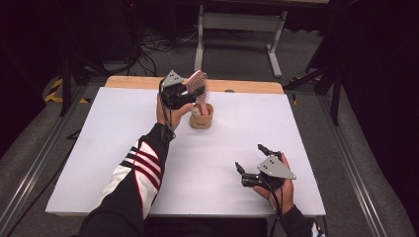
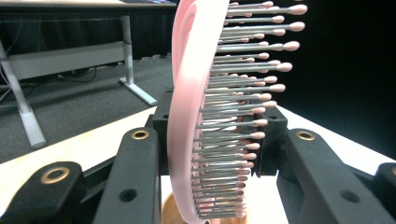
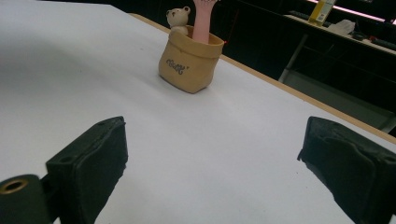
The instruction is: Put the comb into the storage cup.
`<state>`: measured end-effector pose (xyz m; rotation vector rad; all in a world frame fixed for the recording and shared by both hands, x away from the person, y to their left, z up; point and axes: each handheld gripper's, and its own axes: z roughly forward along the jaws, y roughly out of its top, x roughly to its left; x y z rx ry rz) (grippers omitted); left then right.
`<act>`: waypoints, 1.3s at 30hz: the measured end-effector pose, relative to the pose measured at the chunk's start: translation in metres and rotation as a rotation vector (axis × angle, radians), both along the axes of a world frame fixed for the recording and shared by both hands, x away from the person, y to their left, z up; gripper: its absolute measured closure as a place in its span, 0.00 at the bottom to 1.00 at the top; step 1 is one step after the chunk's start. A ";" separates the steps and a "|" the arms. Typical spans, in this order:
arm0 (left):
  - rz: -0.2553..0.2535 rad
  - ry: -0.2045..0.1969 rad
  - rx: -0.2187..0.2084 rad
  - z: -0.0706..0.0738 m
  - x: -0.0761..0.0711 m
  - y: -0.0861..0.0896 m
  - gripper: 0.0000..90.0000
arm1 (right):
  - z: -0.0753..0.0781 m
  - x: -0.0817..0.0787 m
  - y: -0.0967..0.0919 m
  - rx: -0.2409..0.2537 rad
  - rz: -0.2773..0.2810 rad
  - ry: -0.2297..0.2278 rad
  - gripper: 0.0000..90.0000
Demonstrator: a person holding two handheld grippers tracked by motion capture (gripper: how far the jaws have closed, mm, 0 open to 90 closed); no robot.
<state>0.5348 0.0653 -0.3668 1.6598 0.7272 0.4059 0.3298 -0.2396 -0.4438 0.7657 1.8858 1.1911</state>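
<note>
Left hand-held gripper [image 1: 193,95] was clamped on the pink hairbrush [image 1: 197,84], its black jaws pressed against the two sides of the brush head, as the left gripper view showed close up: pink back [image 2: 187,116] on one side, grey bristles with pink tips on the other. That brush stood upright at the far middle of the table [image 1: 99,163], its handle [image 3: 202,21] down inside a small tan pot [image 1: 201,118] shaped like a paper bag. A little bear figure [image 3: 179,19] sat at the pot's rim, just beside the handle. Some dark lettering marked the pot's front, too small to read.

Holding the left hand-held gripper was a hand in a black sleeve [image 1: 141,173] with red and white stripes, reaching from the near edge across to the pot.

Well apart from the pot, at the near right of the table, the right hand-held gripper [image 1: 252,160] rested low over the white surface with its jaws spread wide and nothing between them; the right gripper view showed bare table between the two pads [image 3: 93,158], with the pot farther off.

Beyond the far edge of the table lay grey floor, some cables and a white frame [image 1: 237,22].
</note>
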 end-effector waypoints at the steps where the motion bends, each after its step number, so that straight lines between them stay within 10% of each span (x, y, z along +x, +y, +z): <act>1: 0.002 -0.001 -0.004 -0.001 0.000 0.000 0.70 | 0.000 0.000 0.000 -0.002 0.000 -0.002 0.08; 39: 0.077 0.064 -0.049 -0.015 0.009 0.029 0.65 | 0.000 0.001 0.000 -0.004 0.013 0.014 0.09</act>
